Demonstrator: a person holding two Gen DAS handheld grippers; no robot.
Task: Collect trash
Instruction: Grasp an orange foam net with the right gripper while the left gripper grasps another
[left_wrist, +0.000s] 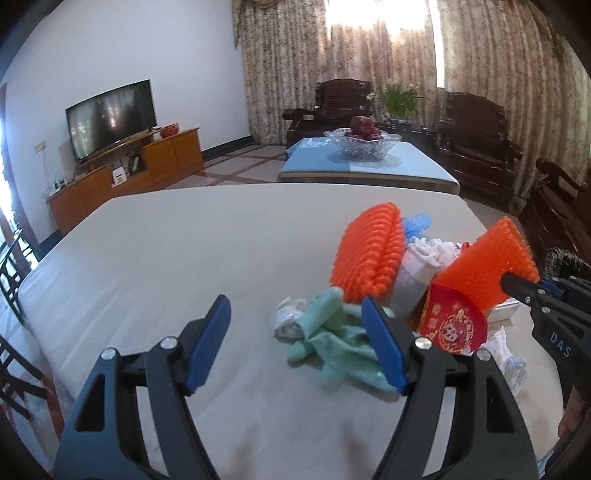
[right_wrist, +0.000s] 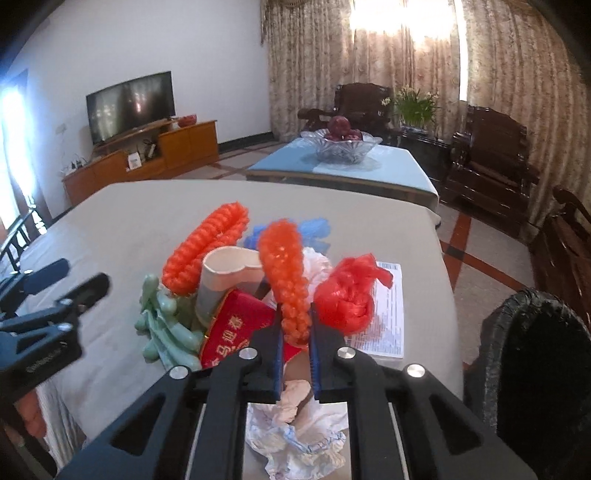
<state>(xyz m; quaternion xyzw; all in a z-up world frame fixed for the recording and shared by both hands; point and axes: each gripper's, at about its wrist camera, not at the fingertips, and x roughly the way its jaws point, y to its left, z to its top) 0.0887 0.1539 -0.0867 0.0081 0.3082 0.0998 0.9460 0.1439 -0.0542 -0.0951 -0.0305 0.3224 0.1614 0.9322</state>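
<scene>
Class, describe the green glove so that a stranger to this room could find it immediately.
Start at the big table with the grey cloth and find its trash heap. The green glove lies flat at the heap's near-left edge, below an orange foam net. It alone is pale green, with splayed fingers.

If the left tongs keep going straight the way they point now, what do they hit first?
Probably the green glove; the open left tongs aim at it, with crumpled white trash just behind. Depth is uncertain.
</scene>
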